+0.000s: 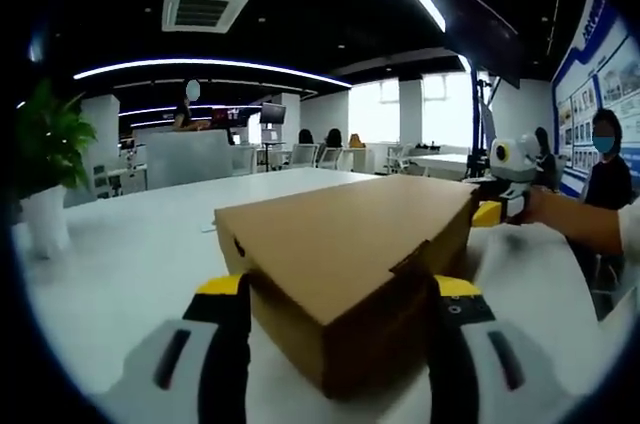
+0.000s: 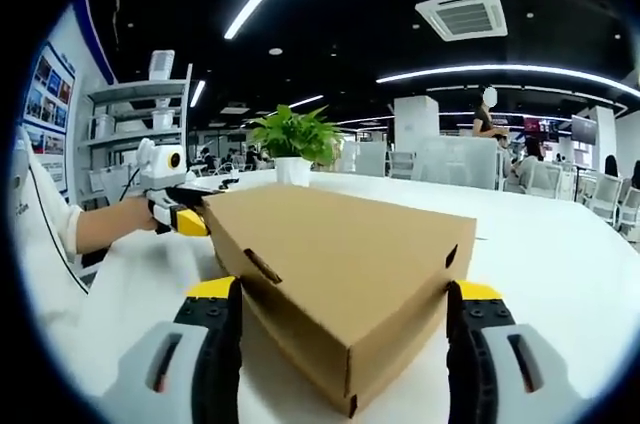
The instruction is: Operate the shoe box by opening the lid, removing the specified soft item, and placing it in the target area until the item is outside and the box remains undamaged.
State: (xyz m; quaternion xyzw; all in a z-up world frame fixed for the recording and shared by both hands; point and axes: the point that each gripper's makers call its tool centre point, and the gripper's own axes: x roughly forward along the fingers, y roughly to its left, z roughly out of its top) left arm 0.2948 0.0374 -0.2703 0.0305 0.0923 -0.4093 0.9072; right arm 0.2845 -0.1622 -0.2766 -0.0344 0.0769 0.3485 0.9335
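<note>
The shoe box (image 1: 350, 264) lid is shut, so every step is left. At 6 o'clock, the left gripper (image 1: 340, 294) and right gripper (image 2: 345, 299) hold their jaws wide around its corners.

Plain brown cardboard shoe box (image 1: 350, 264) (image 2: 340, 274), lid shut and flat on top, resting level on white table (image 1: 120, 264) (image 2: 560, 244), 1 corner toward each view.

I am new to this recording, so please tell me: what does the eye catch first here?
A closed brown cardboard shoe box on the white table, a corner wedged between the open left tongs. The right tongs straddle the opposite corner. A potted plant stands behind.
</note>
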